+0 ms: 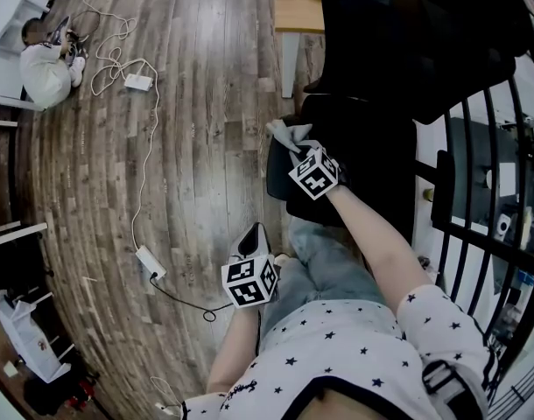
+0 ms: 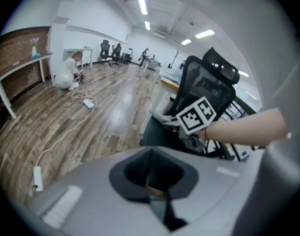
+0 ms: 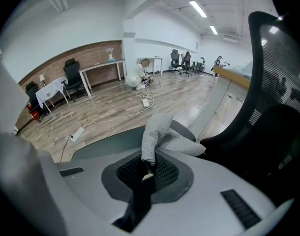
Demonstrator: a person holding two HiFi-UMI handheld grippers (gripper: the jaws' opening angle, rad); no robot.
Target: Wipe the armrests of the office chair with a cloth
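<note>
The right gripper [image 3: 148, 175] pinches one end of a grey cloth [image 3: 162, 132] in its jaws, so the loose part drapes onto the near armrest [image 3: 105, 144] of the black office chair [image 1: 381, 51], placed for wiping. The left gripper [image 1: 252, 241] hangs well apart beside the person's leg [image 1: 328, 261], jaws pressed together on nothing, apparently idle.
</note>
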